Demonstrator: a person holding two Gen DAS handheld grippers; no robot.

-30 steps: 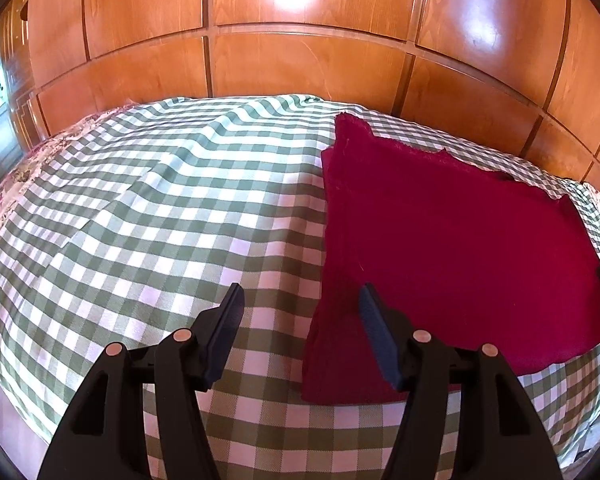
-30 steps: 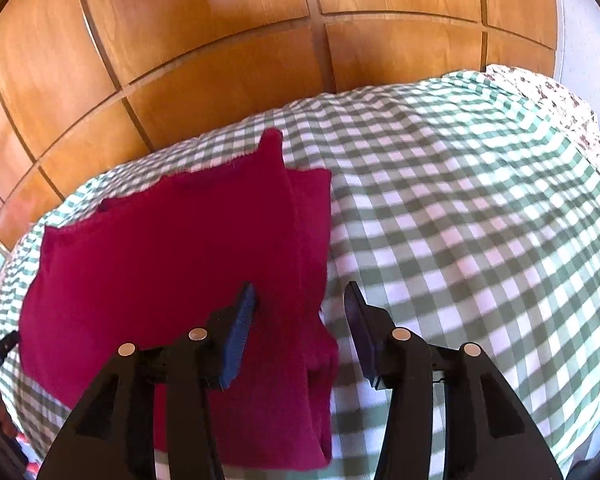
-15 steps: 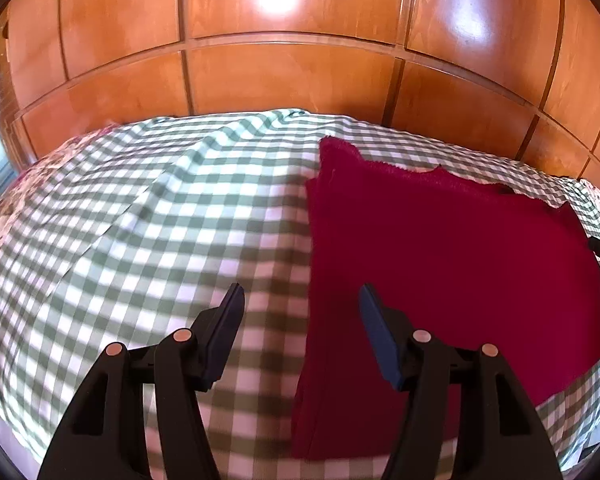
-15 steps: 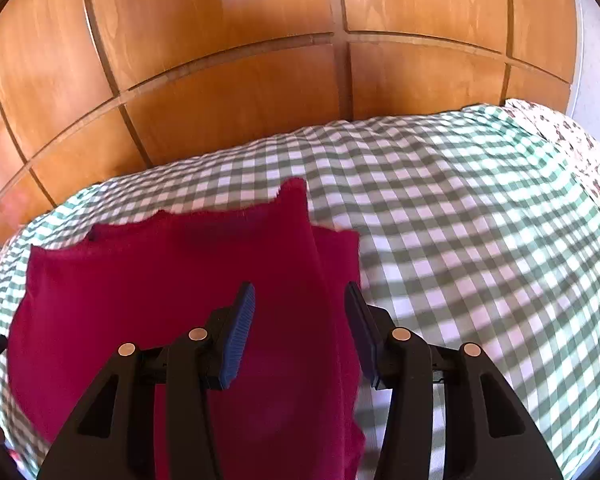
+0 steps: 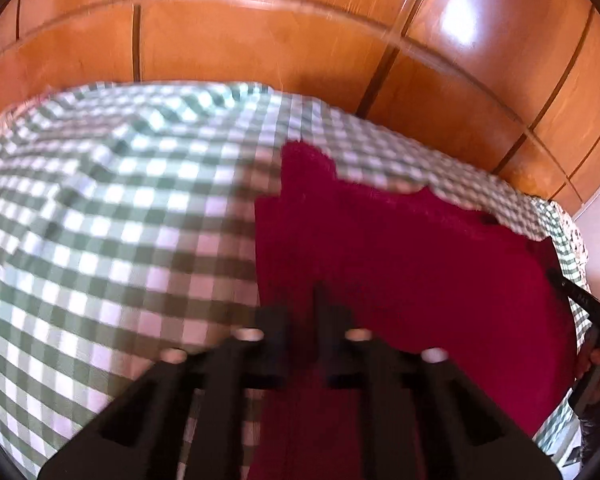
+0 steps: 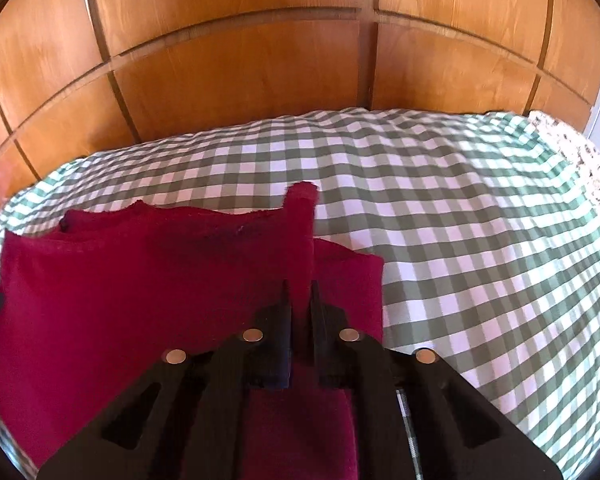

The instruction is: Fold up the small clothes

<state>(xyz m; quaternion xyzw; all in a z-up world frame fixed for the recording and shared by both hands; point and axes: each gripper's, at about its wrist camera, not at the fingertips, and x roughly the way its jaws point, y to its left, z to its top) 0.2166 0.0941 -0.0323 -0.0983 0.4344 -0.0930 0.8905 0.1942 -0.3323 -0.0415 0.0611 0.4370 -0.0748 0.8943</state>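
My left gripper (image 5: 305, 312) has just closed its jaws on the left edge of the crimson garment (image 5: 400, 256), which lies flat on the green-checked cloth (image 5: 112, 216). My right gripper (image 6: 300, 304) has pinched shut on its right-hand fold.

A deep red garment (image 6: 148, 280) is lying on a green-and-white checked cloth (image 6: 460, 216), orange-brown wood panelling (image 6: 236, 80) is showing behind, black grippers (image 6: 300, 300) framing.

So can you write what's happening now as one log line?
step: grasp | left tool: closed on red garment | right tool: closed on red garment | surface: checked cloth
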